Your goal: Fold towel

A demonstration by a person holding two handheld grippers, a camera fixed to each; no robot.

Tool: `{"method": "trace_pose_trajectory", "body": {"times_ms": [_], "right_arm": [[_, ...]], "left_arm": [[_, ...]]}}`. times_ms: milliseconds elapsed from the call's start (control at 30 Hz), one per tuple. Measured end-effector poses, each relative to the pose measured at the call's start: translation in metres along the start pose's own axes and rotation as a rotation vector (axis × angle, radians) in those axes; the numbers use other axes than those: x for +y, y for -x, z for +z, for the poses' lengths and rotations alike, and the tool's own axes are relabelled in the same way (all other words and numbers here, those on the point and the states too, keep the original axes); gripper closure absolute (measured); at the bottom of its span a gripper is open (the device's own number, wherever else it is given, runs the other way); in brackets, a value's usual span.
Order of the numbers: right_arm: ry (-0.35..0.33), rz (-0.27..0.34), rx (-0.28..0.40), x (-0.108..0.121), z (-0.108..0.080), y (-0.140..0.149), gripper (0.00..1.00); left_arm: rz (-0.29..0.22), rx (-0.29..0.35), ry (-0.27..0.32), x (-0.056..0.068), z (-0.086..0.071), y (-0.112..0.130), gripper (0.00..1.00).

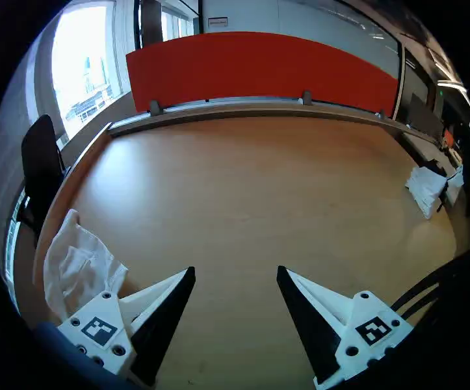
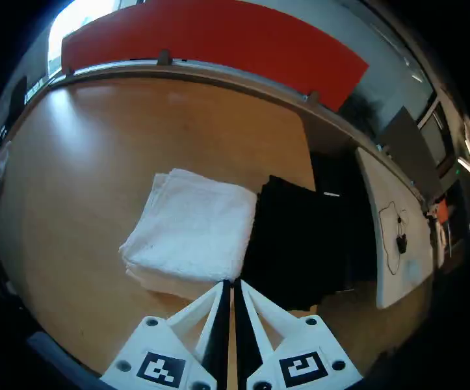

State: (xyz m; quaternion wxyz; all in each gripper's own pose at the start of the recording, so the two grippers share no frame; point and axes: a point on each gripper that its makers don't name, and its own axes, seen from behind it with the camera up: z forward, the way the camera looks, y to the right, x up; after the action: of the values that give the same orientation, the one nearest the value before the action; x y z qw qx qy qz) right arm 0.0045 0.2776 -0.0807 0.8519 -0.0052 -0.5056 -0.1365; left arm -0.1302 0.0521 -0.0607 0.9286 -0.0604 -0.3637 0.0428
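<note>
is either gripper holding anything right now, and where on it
Nothing is held. The left gripper has open, empty jaws; the right gripper has shut, empty jaws, just beside the folded towel.

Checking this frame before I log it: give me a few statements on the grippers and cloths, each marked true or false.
1. The left gripper is open. True.
2. The right gripper is shut on the towel. False: its fingers are closed with nothing between them, and the towel lies on the table just ahead.
3. That towel is folded. True.
4. In the right gripper view, a black cloth lies left of the towel. False: it lies on the towel's right, against its edge.
5. In the left gripper view, a crumpled white cloth sits at the table's left edge. True.
</note>
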Motion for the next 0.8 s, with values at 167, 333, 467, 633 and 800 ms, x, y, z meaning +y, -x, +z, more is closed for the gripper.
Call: {"method": "trace_pose_trajectory", "body": {"times_ms": [167, 333, 467, 633, 800], "right_arm": [[0.011, 0.003, -0.008, 0.002, 0.002, 0.003, 0.96], [0.013, 0.007, -0.011, 0.002, 0.003, 0.004, 0.95], [0.023, 0.004, -0.016, 0.004, 0.003, 0.004, 0.94], [0.047, 0.004, -0.026, 0.008, 0.002, 0.007, 0.89], [0.073, 0.015, -0.032, 0.016, 0.001, 0.011, 0.84]], "left_arm": [[0.001, -0.001, 0.000, 0.000, 0.000, 0.001, 0.07], [0.002, -0.001, -0.001, -0.001, 0.000, 0.001, 0.07], [0.000, -0.001, -0.001, -0.001, -0.001, 0.001, 0.07], [0.001, 0.000, -0.002, -0.001, -0.001, 0.000, 0.07], [0.002, 0.000, -0.002, -0.001, 0.000, 0.000, 0.07]]}}
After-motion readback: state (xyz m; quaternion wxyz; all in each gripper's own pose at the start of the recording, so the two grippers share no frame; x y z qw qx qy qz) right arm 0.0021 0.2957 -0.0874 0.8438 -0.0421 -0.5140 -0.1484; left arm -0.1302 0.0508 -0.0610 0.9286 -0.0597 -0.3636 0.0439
